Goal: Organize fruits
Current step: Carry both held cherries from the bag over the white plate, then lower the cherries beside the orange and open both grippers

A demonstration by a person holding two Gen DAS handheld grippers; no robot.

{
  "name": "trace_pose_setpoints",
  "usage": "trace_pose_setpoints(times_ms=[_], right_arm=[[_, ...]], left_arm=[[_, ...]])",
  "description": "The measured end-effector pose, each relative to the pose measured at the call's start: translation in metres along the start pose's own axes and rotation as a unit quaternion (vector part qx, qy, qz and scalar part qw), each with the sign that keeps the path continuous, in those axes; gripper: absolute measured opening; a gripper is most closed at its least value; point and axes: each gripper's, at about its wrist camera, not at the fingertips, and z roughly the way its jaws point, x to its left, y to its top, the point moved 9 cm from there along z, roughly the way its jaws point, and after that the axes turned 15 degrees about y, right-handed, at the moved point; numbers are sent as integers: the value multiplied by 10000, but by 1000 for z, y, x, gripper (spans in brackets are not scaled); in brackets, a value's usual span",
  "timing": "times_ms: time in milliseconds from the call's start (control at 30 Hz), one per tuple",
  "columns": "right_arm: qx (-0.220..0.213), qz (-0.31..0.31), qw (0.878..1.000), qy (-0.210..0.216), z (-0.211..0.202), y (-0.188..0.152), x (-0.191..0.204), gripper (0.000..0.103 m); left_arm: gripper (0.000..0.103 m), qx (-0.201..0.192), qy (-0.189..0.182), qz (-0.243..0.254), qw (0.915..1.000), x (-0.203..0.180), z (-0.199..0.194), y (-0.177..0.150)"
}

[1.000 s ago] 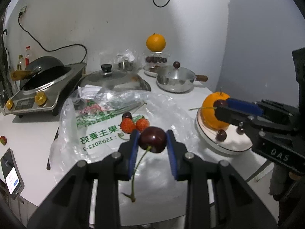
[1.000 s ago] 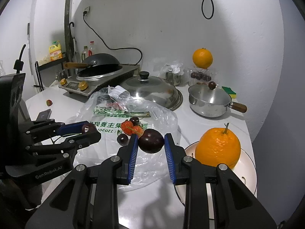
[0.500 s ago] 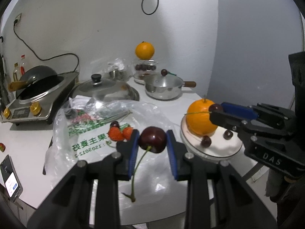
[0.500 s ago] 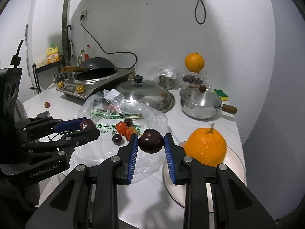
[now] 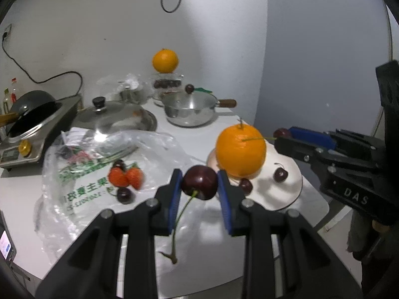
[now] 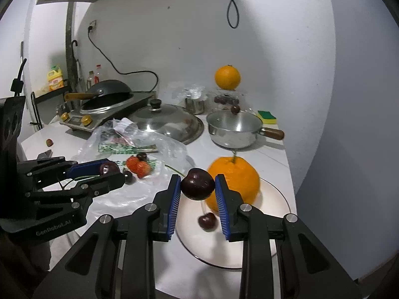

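1. Left gripper (image 5: pixel 199 184) is clamped on a dark cherry (image 5: pixel 199 182), pinched btwn its 2 blue pads; the cherry's green stem hangs down twd the counter (image 5: pixel 174 129).
2. Right gripper (image 6: pixel 197 185) is also clenched on a 2nd cherry (image 6: pixel 197 184), held above the left part of the plate (image 6: pixel 274 199); its stem sticks out up-left.
3. In the right wrist view the left gripper comes in from the left edge, its cherry showing at the tips, above the plastic bag (image 6: pixel 159 147).
4. The plate sits near the counter's right front corner. On it: a big orange (image 5: pixel 240 149) w/ a short stem, plus 2 loose cherries (image 5: pixel 279 174), 1 just beside the orange's base, the other apart on bare plate.
5. The bag lies crumpled at the counter's middle, printed w/ green text. On it: 2 strawberries (image 5: pixel 126 175) touching each other, a dark cherry behind them and another just in front.
6. Back of counter: a lidded steel saucepan (image 5: pixel 190 108) w/ wooden handle, a large pan lid (image 5: pixel 114 117) left of it, a 2nd orange (image 5: pixel 165 60) atop a clear container near the wall.
7. Far left: a wok (image 5: pixel 32 109) on an induction cooker. A green-yellow sponge (image 6: pixel 266 117) sits by the saucepan near the right edge.
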Motion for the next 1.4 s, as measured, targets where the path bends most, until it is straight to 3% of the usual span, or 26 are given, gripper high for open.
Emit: trace_pose_setpoints(times_ms=[633,1400], right_arm=[[162,493,9986,-102,1,-37,-56,30],[647,878,9940,-80,17,-88,-80,30]], left_arm=[[29,394,-401,247,9981,-62,36,-17],[30,758,-604,490,9941,-99,69,-34]])
